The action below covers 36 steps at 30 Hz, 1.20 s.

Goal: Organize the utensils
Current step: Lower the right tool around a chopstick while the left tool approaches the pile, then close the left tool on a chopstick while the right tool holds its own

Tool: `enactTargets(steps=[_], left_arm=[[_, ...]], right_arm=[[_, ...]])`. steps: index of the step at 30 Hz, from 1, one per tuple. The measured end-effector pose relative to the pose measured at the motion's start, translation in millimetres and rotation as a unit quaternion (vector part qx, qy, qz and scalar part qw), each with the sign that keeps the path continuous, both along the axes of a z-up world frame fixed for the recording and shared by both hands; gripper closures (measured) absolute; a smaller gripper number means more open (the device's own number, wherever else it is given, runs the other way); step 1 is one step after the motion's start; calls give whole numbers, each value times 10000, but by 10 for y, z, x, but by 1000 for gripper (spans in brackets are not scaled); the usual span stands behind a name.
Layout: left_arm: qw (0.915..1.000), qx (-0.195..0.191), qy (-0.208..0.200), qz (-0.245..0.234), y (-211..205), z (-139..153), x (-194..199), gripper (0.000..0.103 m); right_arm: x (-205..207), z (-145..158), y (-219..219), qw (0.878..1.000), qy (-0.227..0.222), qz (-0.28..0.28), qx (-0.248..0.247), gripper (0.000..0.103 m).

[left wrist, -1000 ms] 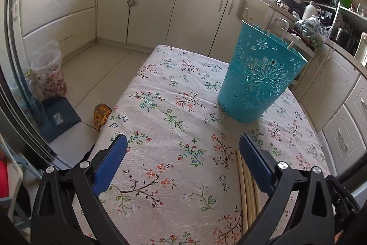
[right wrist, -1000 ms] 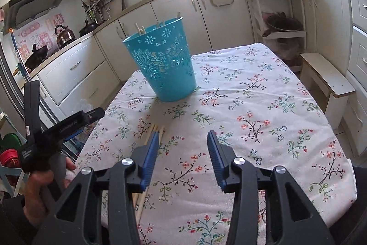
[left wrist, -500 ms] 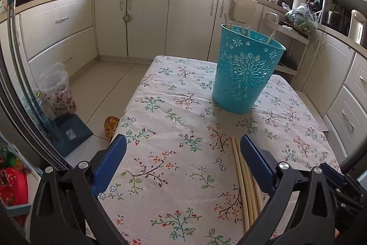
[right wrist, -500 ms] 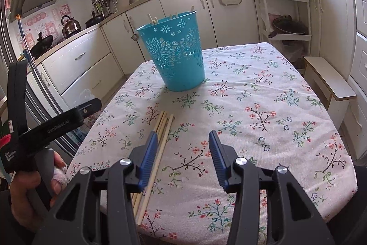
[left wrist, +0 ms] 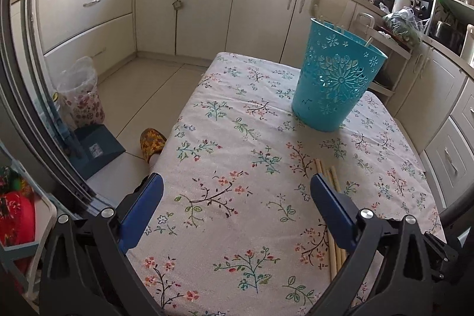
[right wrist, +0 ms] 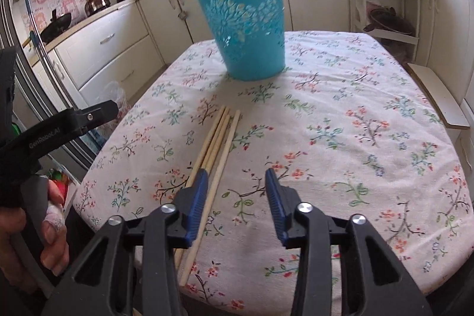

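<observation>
**Inspector:** Report the task items and where they lie.

**Assistant:** A bundle of wooden chopsticks [right wrist: 217, 138] lies flat on the floral tablecloth [right wrist: 355, 114], near the front edge, left of centre in the right wrist view; their far ends point toward the teal perforated basket [right wrist: 246, 28], which stands upright further back on the table; a few stick ends show above its rim in the left wrist view, basket [left wrist: 334, 79], chopsticks [left wrist: 327, 173].

**Inspector:** State of the grippers?

**Assistant:** Right gripper [right wrist: 235, 176]: jaws apart, nothing between them; its left blue pad sits over the near part of the bundle, but I cannot tell whether it touches. Left gripper [left wrist: 235, 185]: jaws wide apart, empty, hanging over the left near part of the table; its right finger overlaps the chopsticks in its own view; in the right wrist view it shows at the left edge, gripper [right wrist: 97, 114], held in the person's hand [right wrist: 35, 227], beyond the table edge.

**Inspector:** Changes against half a second ago?

**Assistant:** Right gripper has moved forward and lower; the basket stands larger and nearer centre in its view; the chopsticks now reach further up between its pads. Left view has swung left and tilted; the basket sits further right; chopsticks and basket have not shifted on the cloth; both jaw openings unchanged.
</observation>
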<state>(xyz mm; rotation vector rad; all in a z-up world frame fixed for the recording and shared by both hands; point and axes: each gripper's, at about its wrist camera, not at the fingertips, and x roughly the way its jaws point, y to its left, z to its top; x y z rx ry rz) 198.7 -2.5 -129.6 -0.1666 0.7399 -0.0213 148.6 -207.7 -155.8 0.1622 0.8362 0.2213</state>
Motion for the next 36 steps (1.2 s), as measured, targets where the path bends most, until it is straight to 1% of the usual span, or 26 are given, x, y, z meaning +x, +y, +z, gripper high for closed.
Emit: enactTargets(steps=[3,5,7,8,10,12,14,15,16,19,22,26,27,29,32,36], left_arm=[[10000,3,47,54,39,-44,-10,8],[10000,13,69,46,32,-54,-8,8],[10000,37,91,6,12,-56,0,8],[9999,55,99,-24,-4,-61,2,8],[9998,75,148,-103,-51,-75,23,8],[9996,68,220,-191,-107,-99,51,8],[9990,61,312,-299,-186,-125,96,8],[9988,69,346,-352,-233,-137,124,8],[9985,82,371,-396,-273,-149,142,8],[9970,211,500,-551,-447,-209,265,8],[9942,394,761,-647,-631,-331,432,8],[9898,632,1078,-683,-788,-480,584,8],[9891,702,1112,-668,-801,-507,598,8],[9889,722,1128,-645,-819,-537,614,8],[9867,910,1169,-662,-867,-562,647,8],[9864,940,1175,-656,-895,-554,692,9]], right_arm=[[80,-48,71,9999,60,47,-121,70],[144,-70,96,9999,111,45,-113,70],[226,-106,137,9996,178,52,-222,72],[268,-129,151,9994,219,52,-264,74],[339,-187,175,9989,309,77,-337,75],[377,-192,203,9985,244,108,-486,76],[414,-190,194,9980,253,112,-566,83],[432,-191,153,9980,266,56,-568,85],[443,-194,99,9980,279,5,-559,91],[452,-187,-82,9979,294,-152,-565,92],[435,-197,-292,9981,312,-316,-419,92],[409,-211,-422,9988,299,-330,-195,94],[413,-209,-435,9989,296,-322,-172,94],[428,-207,-459,9991,288,-299,-107,94],[431,-212,-498,9992,285,-277,44,94],[439,-219,-539,9988,340,-269,222,94]])
